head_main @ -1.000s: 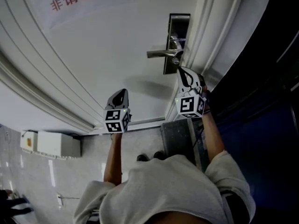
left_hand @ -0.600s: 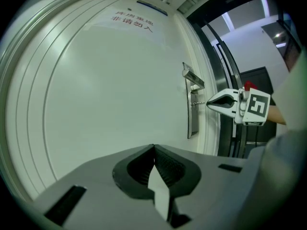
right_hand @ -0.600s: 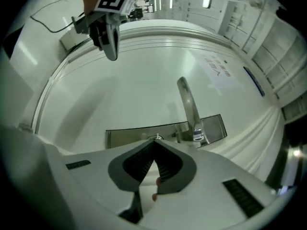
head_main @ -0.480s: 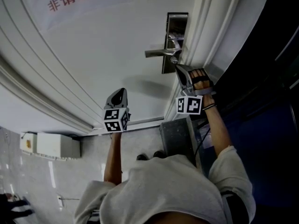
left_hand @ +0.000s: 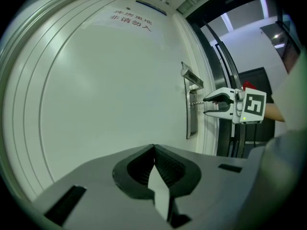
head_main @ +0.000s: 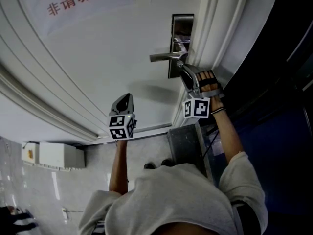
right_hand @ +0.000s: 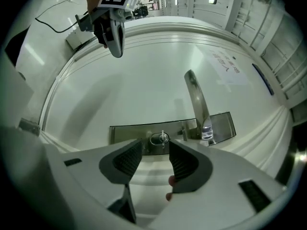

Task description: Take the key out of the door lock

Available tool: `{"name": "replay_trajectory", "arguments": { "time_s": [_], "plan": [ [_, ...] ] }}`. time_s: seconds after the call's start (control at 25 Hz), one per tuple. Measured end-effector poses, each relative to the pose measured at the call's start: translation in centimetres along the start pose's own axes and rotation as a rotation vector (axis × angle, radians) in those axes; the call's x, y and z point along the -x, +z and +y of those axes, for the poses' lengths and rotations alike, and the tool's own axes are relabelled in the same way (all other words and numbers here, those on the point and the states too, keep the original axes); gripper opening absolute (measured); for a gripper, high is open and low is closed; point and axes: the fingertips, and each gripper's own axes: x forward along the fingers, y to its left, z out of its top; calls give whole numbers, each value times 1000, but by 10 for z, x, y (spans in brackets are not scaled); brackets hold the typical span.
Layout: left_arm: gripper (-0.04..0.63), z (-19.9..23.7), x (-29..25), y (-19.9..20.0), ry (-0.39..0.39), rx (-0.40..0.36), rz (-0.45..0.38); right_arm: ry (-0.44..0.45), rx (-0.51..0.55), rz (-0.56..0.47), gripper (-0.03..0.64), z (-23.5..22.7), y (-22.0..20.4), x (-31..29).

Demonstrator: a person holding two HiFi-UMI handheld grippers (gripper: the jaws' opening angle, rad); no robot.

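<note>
You were at the approach step: your right gripper faced the key seated in the door lock, jaws just opened and empty, left gripper closed and idle, so you needed to advance and pinch the key.

A paper notice with red characters is stuck high on the white door. Down on the glossy tiled floor sits a long white box. A grey metal box stands at the foot of the door.
</note>
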Motion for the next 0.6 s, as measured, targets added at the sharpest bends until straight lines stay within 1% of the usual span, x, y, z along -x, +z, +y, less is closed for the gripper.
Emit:
{"name": "replay_trajectory", "arguments": {
  "time_s": [0.16,0.32,0.48,0.52,0.6],
  "plan": [
    [18,3,2,-3,4,0,5,-28,16,-2,161,-5,3,-6],
    [18,6,4,-7,9,4,15,-50,18,10,112,-11,3,-16],
    [18,11,6,-8,20,11,16,-81,21,12,80,-16,4,-21],
    [18,11,6,-8,21,11,15,-89,24,13,61,-17,4,-23],
    [18,12,6,-7,21,5,10,-98,32,16,54,-18,5,-25]
  ]
}}
